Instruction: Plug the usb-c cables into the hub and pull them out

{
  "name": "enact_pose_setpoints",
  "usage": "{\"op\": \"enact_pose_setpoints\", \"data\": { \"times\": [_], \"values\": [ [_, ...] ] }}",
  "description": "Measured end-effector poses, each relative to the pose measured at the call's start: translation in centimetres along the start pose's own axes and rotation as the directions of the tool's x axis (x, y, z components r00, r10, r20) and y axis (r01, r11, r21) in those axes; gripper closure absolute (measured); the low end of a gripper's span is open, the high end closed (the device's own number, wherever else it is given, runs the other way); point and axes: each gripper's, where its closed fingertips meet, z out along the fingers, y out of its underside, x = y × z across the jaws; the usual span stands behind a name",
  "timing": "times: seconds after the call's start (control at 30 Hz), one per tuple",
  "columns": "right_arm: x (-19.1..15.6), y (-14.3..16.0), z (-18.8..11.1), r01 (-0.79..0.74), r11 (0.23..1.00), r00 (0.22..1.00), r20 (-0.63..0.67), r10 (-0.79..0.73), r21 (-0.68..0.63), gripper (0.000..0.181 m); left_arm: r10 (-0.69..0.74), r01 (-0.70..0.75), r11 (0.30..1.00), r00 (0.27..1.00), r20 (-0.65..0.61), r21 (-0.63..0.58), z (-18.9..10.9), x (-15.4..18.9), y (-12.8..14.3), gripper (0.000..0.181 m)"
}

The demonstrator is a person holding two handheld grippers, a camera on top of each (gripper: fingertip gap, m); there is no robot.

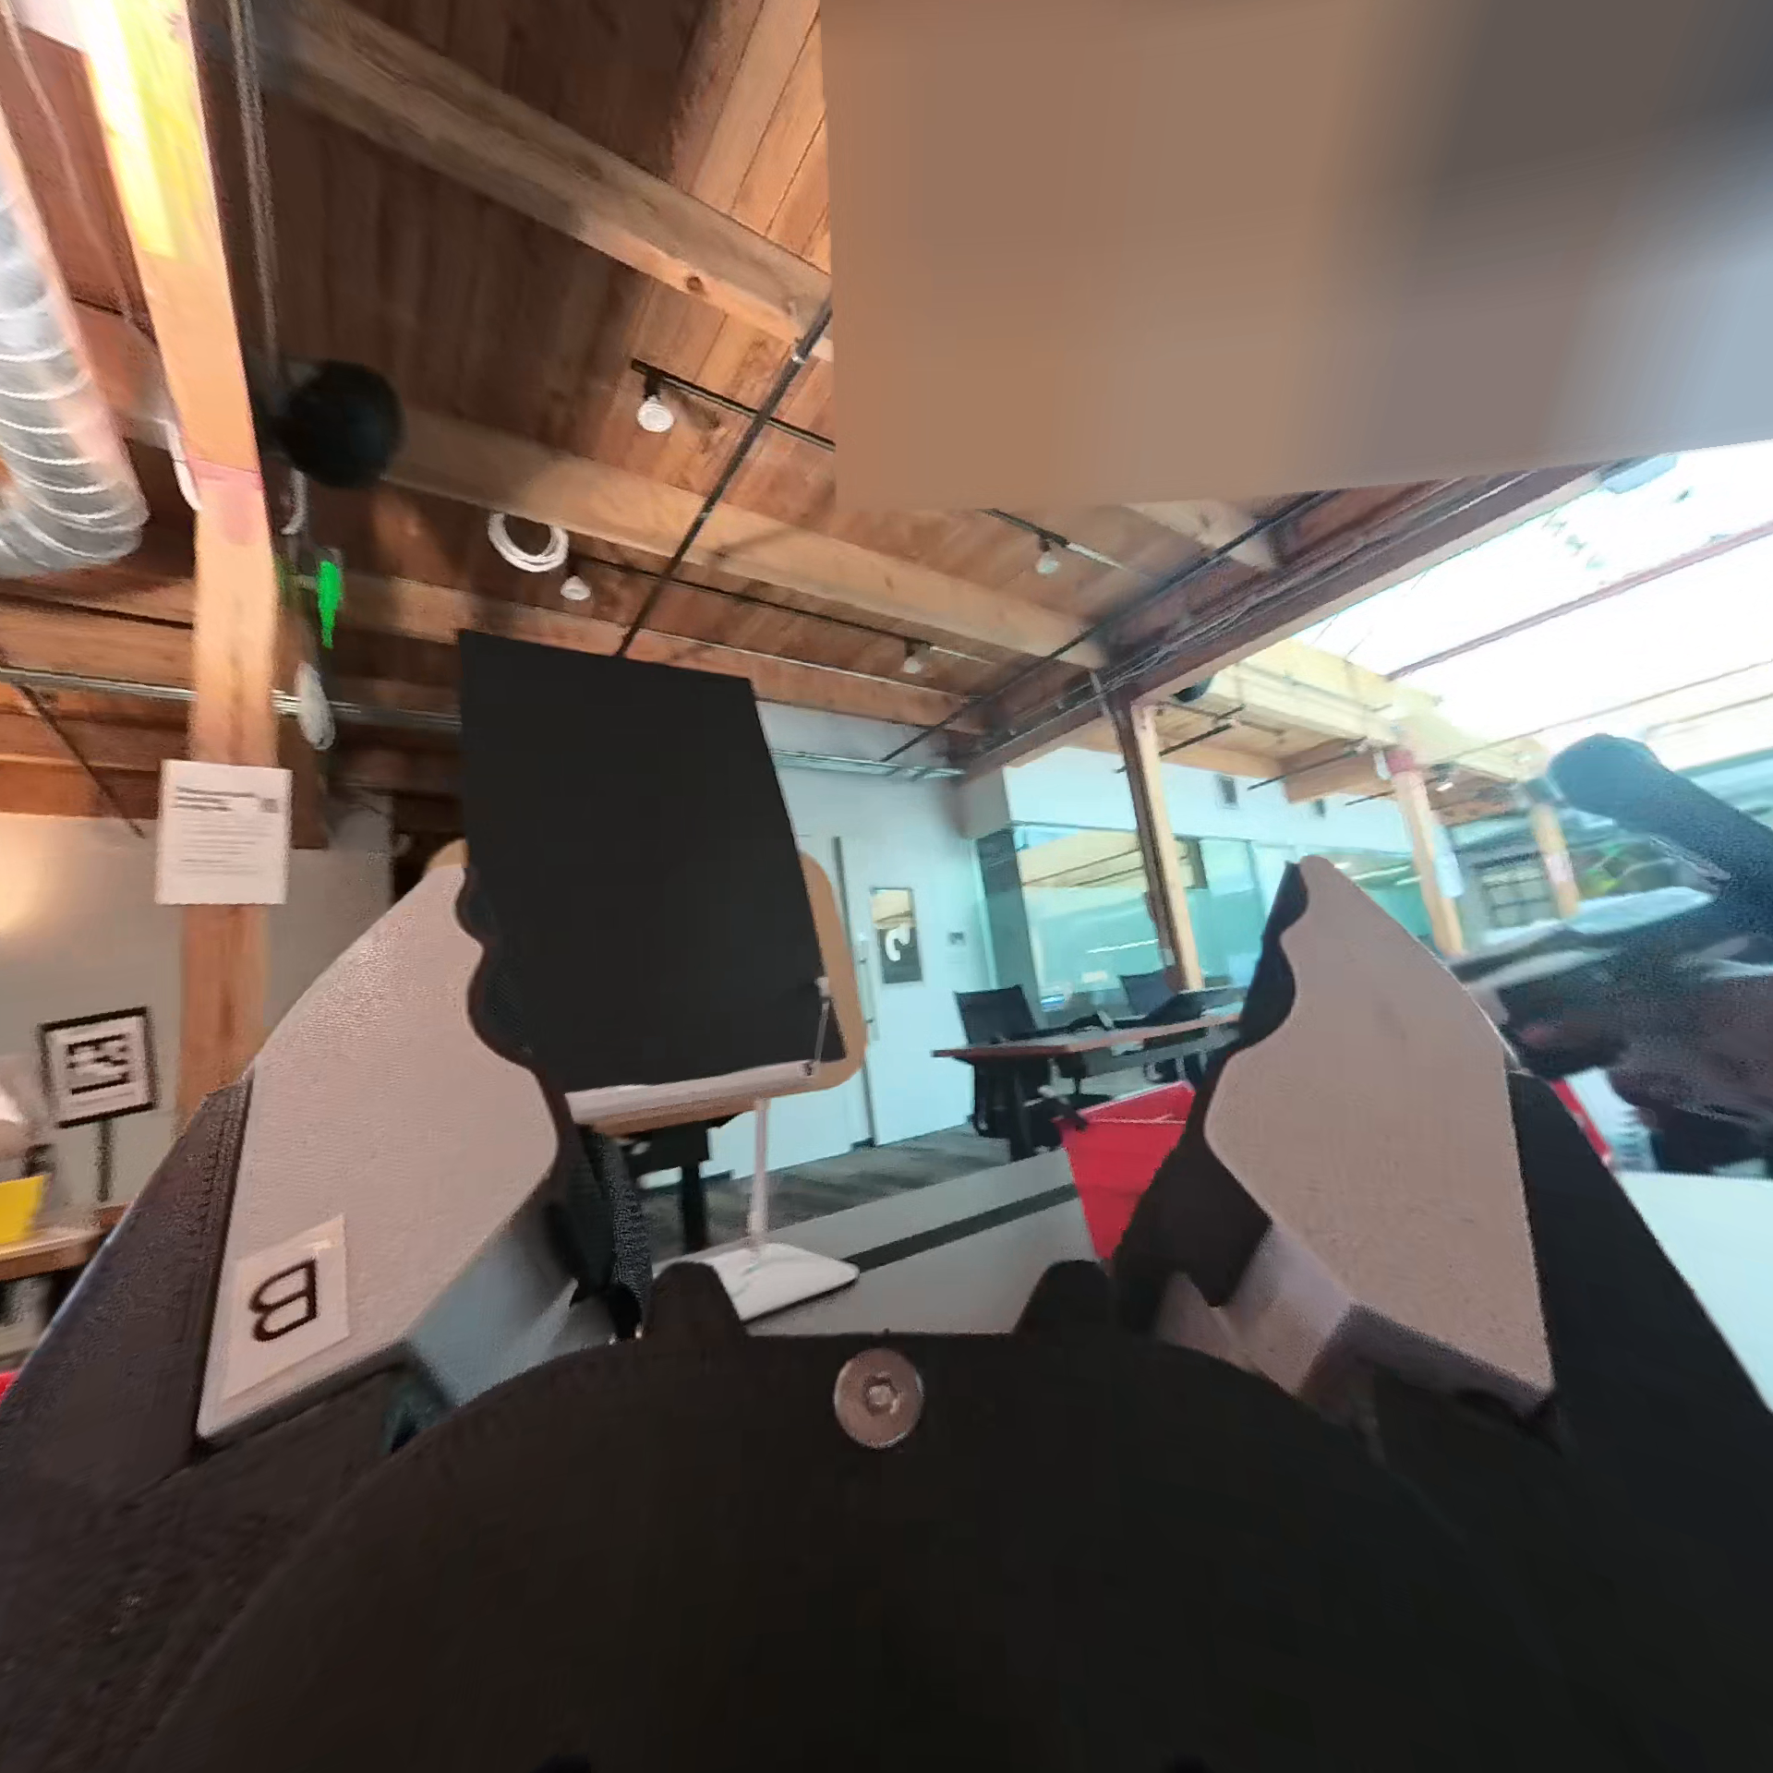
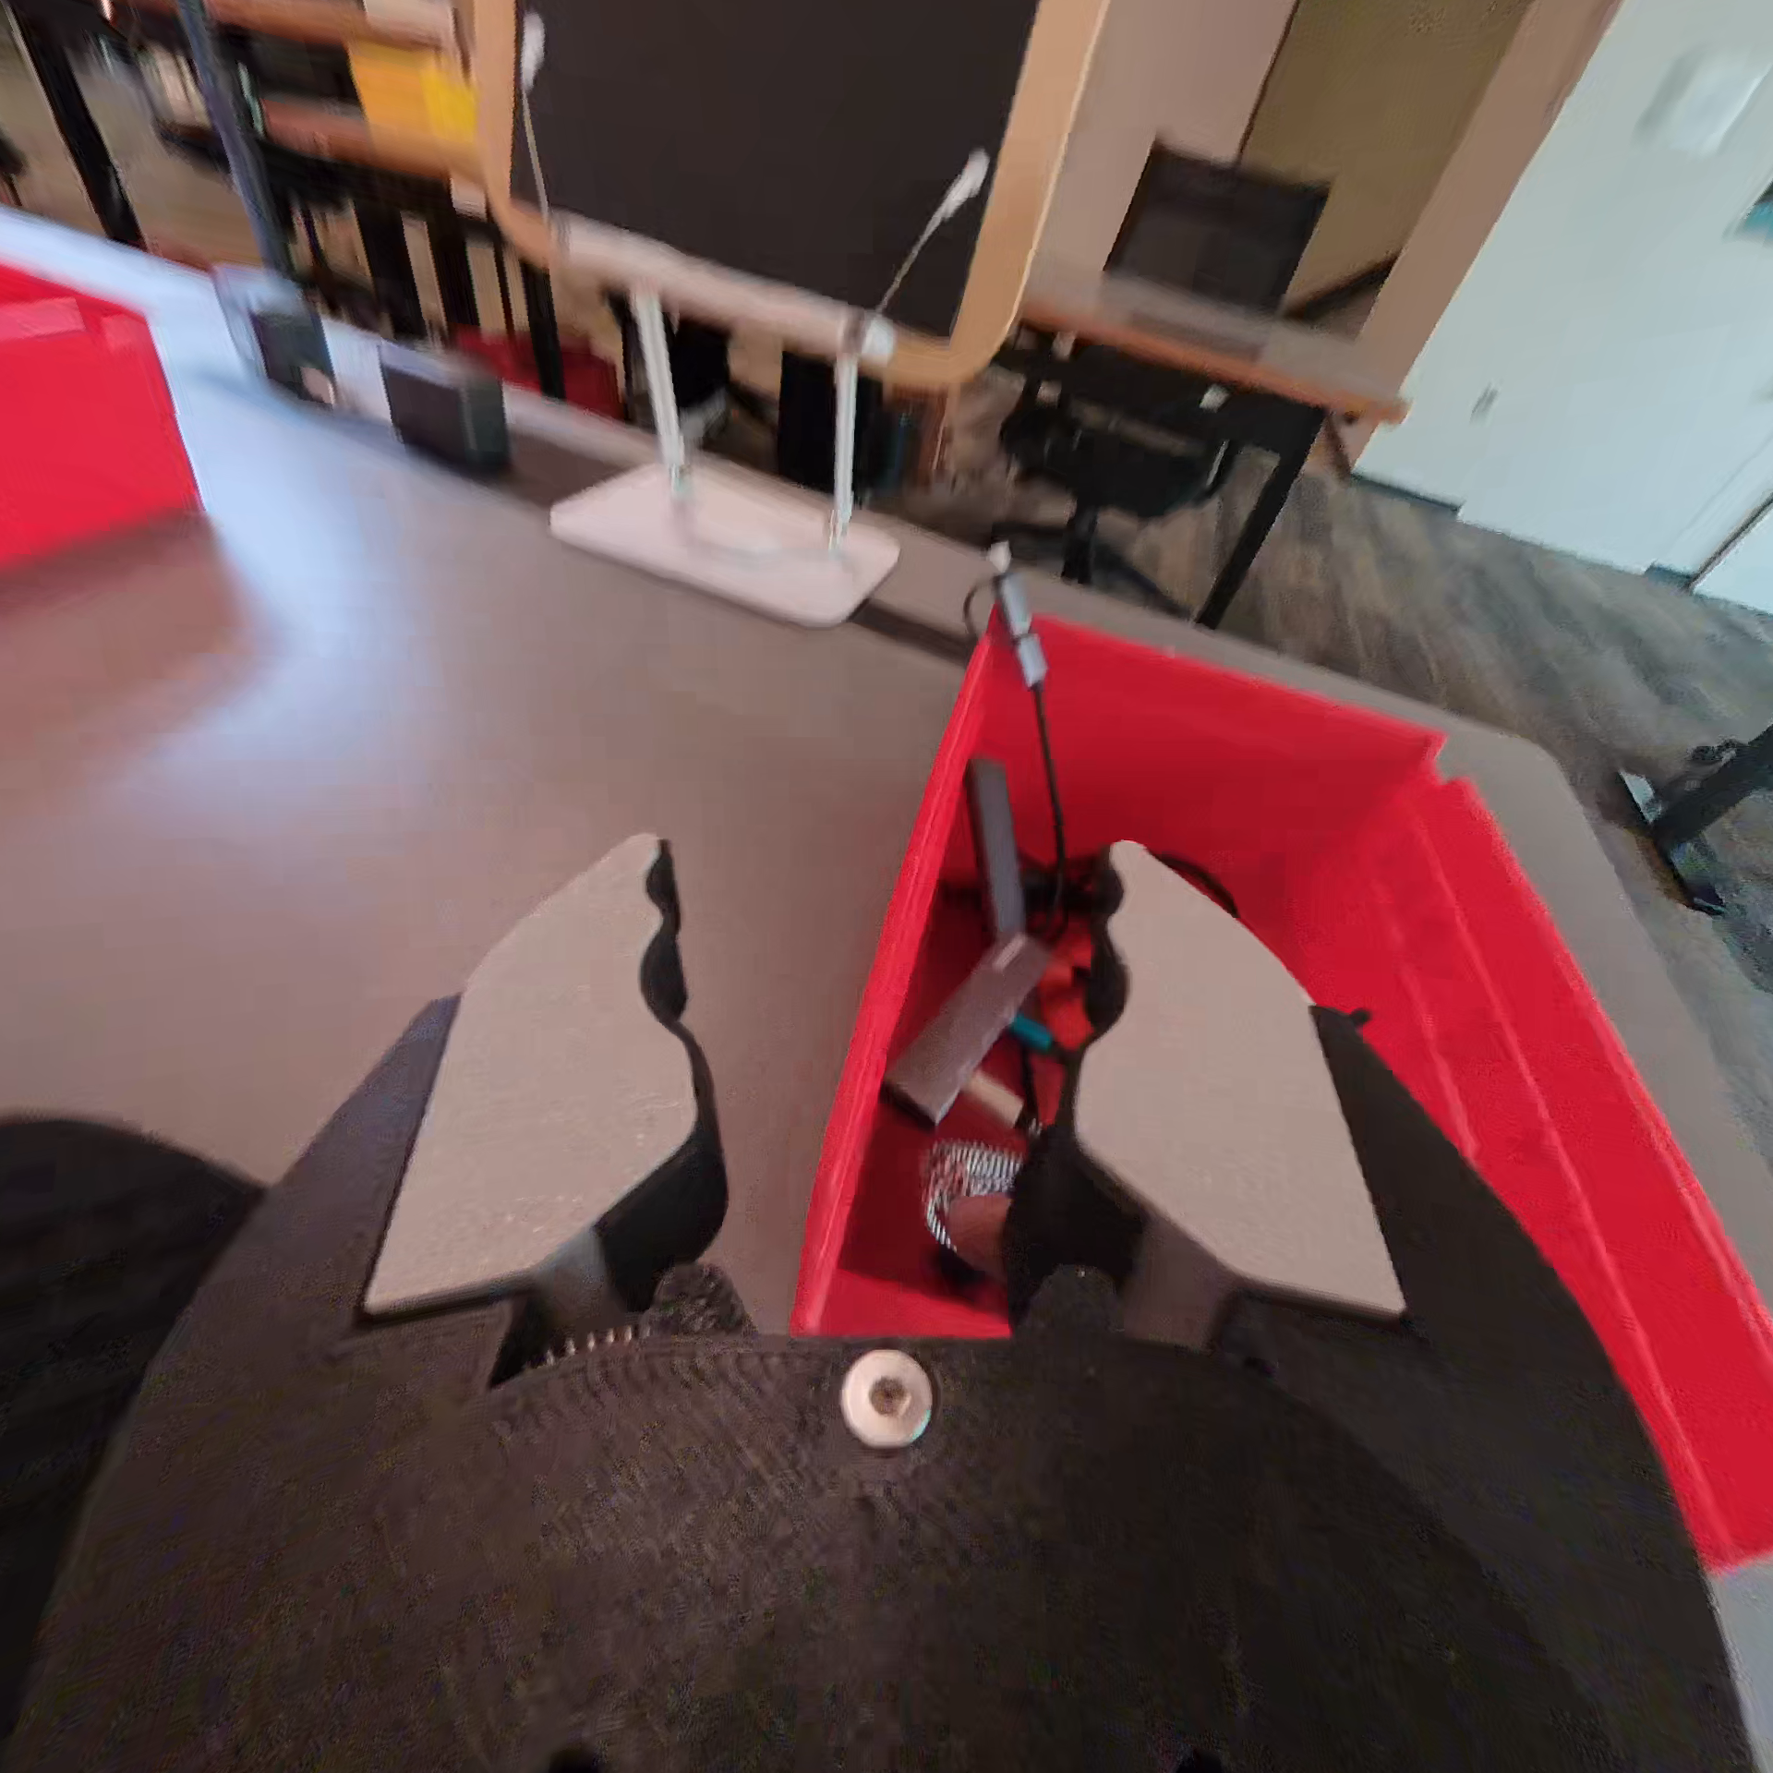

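Note:
In the right wrist view a red bin (image 2: 1247, 768) stands on the grey table (image 2: 384, 768). Inside it lie grey USB hubs (image 2: 969, 1031), one leaning on the left wall (image 2: 993, 844), among black cables (image 2: 1051, 768) and a braided cable (image 2: 964, 1185). One cable's plug end (image 2: 1017, 614) hangs over the bin's far rim. My right gripper (image 2: 887, 854) is open and empty, raised over the bin's left wall. My left gripper (image 1: 878, 902) is open and empty, tilted upward toward the ceiling. The right gripper shows blurred at the left wrist view's right edge (image 1: 1631, 969).
A white stand (image 2: 729, 547) holding a dark panel (image 2: 768, 125) sits at the table's far edge; it also shows in the left wrist view (image 1: 633, 863). A second red bin (image 2: 77, 422) is at the far left. Small dark boxes (image 2: 446, 413) stand nearby. Desks and chairs lie beyond.

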Motion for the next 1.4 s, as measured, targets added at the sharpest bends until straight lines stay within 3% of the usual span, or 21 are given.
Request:
{"op": "enact_pose_setpoints", "data": {
  "times": [0.1, 0.17, 0.23, 0.3, 0.43, 0.5, 0.57, 0.9, 1.27, 1.4],
  "values": [
    [-0.4, 3.6, 0.6, 0.016, 0.988, 1.0, -0.021, -0.019, -0.155, 0.106, 0.051, -0.045, 0.991, 0.998, 0.047, -0.13, -1.5, -1.9, -0.3, 0.053],
    [-0.6, 5.6, 1.1, 0.001, 0.97, 1.0, -0.013, -0.005, -0.243, 0.107, 0.076, -0.028, 0.935, 0.989, 0.124, -0.352, -3.5, -4.6, 2.0, 0.089],
    [-0.6, 6.8, 1.6, 0.0, 0.953, 1.0, -0.022, -0.007, -0.303, 0.115, 0.125, 0.034, 0.812, 0.965, 0.23, -0.582, -6.6, -7.8, 5.0, 0.11],
    [-0.8, 7.8, 2.1, 0.009, 0.934, 1.0, -0.025, -0.019, -0.356, 0.121, 0.196, 0.088, 0.687, 0.934, 0.3, -0.722, -9.5, -10.2, 7.0, 0.115],
    [-1.2, 9.1, 2.6, 0.052, 0.908, 0.998, -0.021, -0.066, -0.416, 0.155, 0.243, 0.125, 0.484, 0.932, 0.27, -0.866, -12.5, -11.3, 9.9, 0.132],
    [-0.8, 9.0, 2.9, 0.094, 0.907, 0.991, -0.051, -0.126, -0.41, 0.169, 0.264, 0.101, 0.408, 0.938, 0.223, -0.908, -13.2, -11.2, 10.9, 0.155],
    [-1.3, 8.9, 3.2, 0.137, 0.897, 0.986, -0.029, -0.164, -0.42, 0.165, 0.319, 0.076, 0.405, 0.922, 0.219, -0.911, -13.1, -11.6, 11.2, 0.172],
    [-7.3, 7.3, 6.4, 0.128, 0.897, 0.992, 0.073, -0.107, -0.423, 0.151, 0.265, 0.053, 0.448, 0.946, 0.189, -0.893, -11.7, -9.7, 12.6, 0.158],
    [-22.8, 3.9, 9.8, 0.276, 0.915, 0.908, 0.393, -0.147, -0.295, 0.136, 0.189, 0.056, 0.494, 0.967, 0.17, -0.868, -10.8, -8.1, 12.5, 0.144],
    [-28.4, 2.6, 10.8, 0.279, 0.929, 0.874, 0.465, -0.14, -0.245, 0.132, 0.192, 0.026, 0.592, 0.966, 0.173, -0.805, -9.9, -8.2, 9.9, 0.144]
  ]
}}
